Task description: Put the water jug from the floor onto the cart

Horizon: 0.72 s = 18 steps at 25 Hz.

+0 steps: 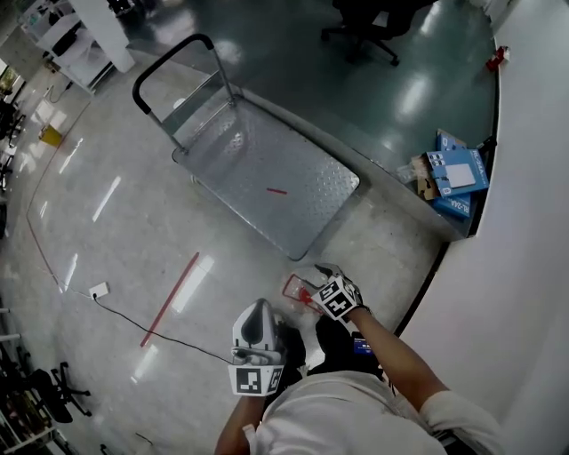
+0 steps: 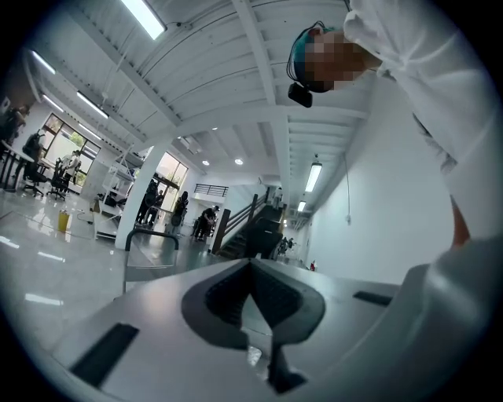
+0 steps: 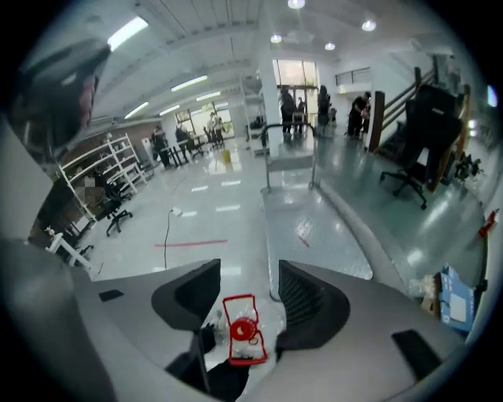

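Note:
The water jug (image 1: pixel 300 291) is clear plastic with a red carrying handle and red cap, and it stands on the floor at the person's feet. In the right gripper view the water jug (image 3: pixel 242 330) shows just below the jaws. My right gripper (image 1: pixel 315 279) (image 3: pixel 250 271) points down at it, open, with the pads not touching it. My left gripper (image 1: pixel 259 307) (image 2: pixel 251 265) is held level beside it, jaws together and empty. The metal platform cart (image 1: pixel 267 178) (image 3: pixel 314 228) (image 2: pixel 149 267) with a black push handle (image 1: pixel 169 58) stands bare just beyond the jug.
A white wall (image 1: pixel 524 267) runs along the right. Blue cardboard boxes (image 1: pixel 453 178) lie against it past a low curb (image 1: pixel 391 178). A cable with a socket (image 1: pixel 98 291) and a red tape line (image 1: pixel 173 298) cross the floor at left. An office chair (image 1: pixel 369 27) stands far back.

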Tool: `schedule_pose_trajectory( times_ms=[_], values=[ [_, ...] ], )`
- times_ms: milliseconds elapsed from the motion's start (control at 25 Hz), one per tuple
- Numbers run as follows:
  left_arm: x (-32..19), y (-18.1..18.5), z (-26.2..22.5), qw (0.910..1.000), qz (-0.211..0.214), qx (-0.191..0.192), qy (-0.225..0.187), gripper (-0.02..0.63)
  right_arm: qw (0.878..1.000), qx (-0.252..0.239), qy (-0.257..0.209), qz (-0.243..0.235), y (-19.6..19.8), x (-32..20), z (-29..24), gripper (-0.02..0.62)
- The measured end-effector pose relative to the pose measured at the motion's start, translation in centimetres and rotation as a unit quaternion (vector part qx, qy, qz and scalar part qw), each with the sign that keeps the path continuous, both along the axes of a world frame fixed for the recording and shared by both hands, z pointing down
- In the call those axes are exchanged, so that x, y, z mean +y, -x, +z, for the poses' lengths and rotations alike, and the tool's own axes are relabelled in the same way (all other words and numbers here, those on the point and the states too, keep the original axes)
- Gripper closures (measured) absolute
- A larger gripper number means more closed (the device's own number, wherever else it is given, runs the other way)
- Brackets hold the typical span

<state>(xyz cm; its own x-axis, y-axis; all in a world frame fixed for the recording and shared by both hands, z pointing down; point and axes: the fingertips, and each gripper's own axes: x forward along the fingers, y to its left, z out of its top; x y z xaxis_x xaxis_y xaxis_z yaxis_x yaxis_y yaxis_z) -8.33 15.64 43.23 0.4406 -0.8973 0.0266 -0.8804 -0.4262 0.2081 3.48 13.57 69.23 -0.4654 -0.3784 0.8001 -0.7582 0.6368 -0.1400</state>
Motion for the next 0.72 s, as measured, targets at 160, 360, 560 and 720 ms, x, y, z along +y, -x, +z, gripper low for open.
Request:
schedule_pose_trajectory(
  times_ms=[160,360,560,720],
  values=[
    [-0.9,-0.2,2.8,0.9998,0.006,-0.006,0.016,0.603,0.992,0.054,0.111,-0.038,1.0,3.5,11.4,0.344],
    [-0.6,0.4,6.8,0.9984,0.003,0.003,0.057,0.603,0.973,0.122,0.19,-0.045,0.3,7.9,21.7,0.333],
    [-0.1,0.9,10.4,0.9966,0.007,0.0,0.082,0.603,0.971,0.142,0.184,-0.051,0.5,8.9,26.5,0.322],
    [0.0,1.6,12.6,0.9949,-0.001,0.003,0.101,0.603,0.965,0.17,0.182,-0.083,1.0,9.9,29.6,0.319]
  ],
)
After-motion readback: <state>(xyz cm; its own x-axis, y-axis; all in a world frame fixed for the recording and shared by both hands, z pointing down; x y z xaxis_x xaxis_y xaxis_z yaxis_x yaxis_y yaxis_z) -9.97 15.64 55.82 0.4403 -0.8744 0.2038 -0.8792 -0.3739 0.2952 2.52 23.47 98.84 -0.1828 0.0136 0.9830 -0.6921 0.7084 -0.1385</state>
